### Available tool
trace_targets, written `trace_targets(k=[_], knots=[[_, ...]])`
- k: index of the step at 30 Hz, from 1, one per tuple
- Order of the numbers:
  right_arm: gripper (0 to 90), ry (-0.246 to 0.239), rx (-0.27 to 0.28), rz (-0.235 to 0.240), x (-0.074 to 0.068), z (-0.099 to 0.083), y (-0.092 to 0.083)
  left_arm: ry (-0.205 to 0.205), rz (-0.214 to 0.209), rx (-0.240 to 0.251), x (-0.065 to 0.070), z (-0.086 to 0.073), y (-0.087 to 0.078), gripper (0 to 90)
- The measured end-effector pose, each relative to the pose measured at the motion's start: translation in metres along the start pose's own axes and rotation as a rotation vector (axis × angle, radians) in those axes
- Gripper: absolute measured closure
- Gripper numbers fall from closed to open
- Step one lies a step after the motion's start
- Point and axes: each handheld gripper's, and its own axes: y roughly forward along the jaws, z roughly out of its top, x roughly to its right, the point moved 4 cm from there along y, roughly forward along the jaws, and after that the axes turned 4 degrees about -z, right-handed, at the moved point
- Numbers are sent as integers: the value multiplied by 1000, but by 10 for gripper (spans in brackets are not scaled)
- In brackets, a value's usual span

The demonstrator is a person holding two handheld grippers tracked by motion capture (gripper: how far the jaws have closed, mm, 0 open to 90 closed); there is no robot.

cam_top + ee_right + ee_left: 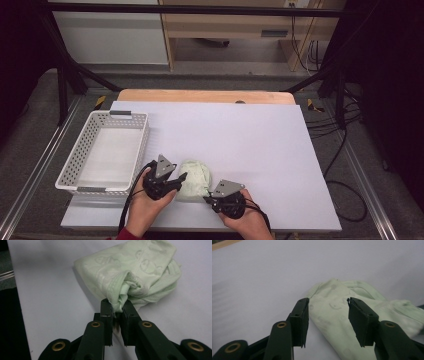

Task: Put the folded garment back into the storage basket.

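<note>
Two hand-held grippers on one pale green garment (pixel 195 180), which lies bunched low in the high view, just left of centre, on the white bench (pixel 260 145).

Right hand-held gripper (pixel 207 199), lower centre of the high view: jaws pinched tight on a rolled hem of the garment. In the right gripper view the fold of cloth (pixel 118 298) sits squeezed between the two black pads at mid-frame, and the rest of the bundle spreads toward the upper right.

Left hand-held gripper (pixel 181 179), touching the garment's left edge in the high view: jaws roughly half apart. In the left gripper view the cloth (pixel 332 312) lies between and beyond the pads, running to the right edge of the frame; no pad is pressing on it, so no grip there.

White perforated basket (pixel 75 165) at the left of the high view, well apart from the garment, on the bench. A person's hands come in from the bottom edge, with a red sleeve (pixel 127 235) on the left one.
</note>
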Motion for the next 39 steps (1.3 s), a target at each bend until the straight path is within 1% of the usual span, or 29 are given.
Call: trace_targets(k=[1, 3, 5, 6, 9, 12, 14, 15, 17, 19, 21, 24, 25, 26, 27, 28, 29, 31, 33, 34, 36, 39], knots=[[822, -1, -2, 3, 0, -1, -1, -4, -7, -19, -1, 1, 6, 509], [822, -7, -6, 4, -2, -3, -5, -12, -11, -31, -1, 1, 13, 509], [822, -15, -7, 5, -3, -6, -10, -16, -14, -53, -2, 0, 21, 509], [821, -22, -10, 7, -4, -7, -13, -26, -21, -71, -4, -1, 25, 500], [821, -27, -7, 15, -6, -7, -14, -41, -43, -95, -6, -3, 33, 499], [808, -37, -8, 18, -8, -7, -12, -51, -71, -117, -6, -6, 37, 485], [774, -31, -13, 20, -8, -8, -11, -44, -82, -139, -6, -7, 39, 473], [740, -22, -13, 32, -8, -8, -11, -39, -83, -147, -7, -7, 40, 452], [655, -20, -17, 34, -8, -9, -11, -39, -83, -148, -7, -8, 40, 445], [584, -13, -19, 46, -8, -10, -12, -39, -93, -152, -7, -8, 40, 440], [558, -14, -21, 45, -8, -11, -13, -45, -102, -154, -8, -8, 41, 442], [559, -11, -27, 36, -7, -12, -13, -74, -142, -153, -9, -9, 43, 489], [558, -8, -27, 36, -7, -12, -12, -94, -159, -154, -10, -9, 43, 507], [553, -5, -27, 35, -7, -12, -12, -95, -168, -154, -10, -8, 43, 530], [551, -5, -28, 34, -7, -12, -12, -94, -183, -152, -9, -8, 43, 553], [540, -4, -31, 34, -7, -12, -12, -96, -188, -152, -8, -8, 43, 584], [536, 2, -30, 35, -6, -12, -13, -88, -195, -151, -7, -8, 43, 604], [507, 6, -30, 25, -5, -12, -13, -82, -201, -149, -6, -8, 43, 656], [488, 4, -36, 8, -3, -13, -13, -69, -204, -148, -5, -8, 42, 680], [487, 4, -41, 11, -4, -13, -11, -70, -205, -147, -5, -8, 42, 702], [489, 2, -44, 14, -5, -13, -10, -64, -208, -144, -4, -8, 42, 715], [541, -9, -36, 16, -8, -12, -9, -60, -219, -139, -3, -9, 42, 782]])
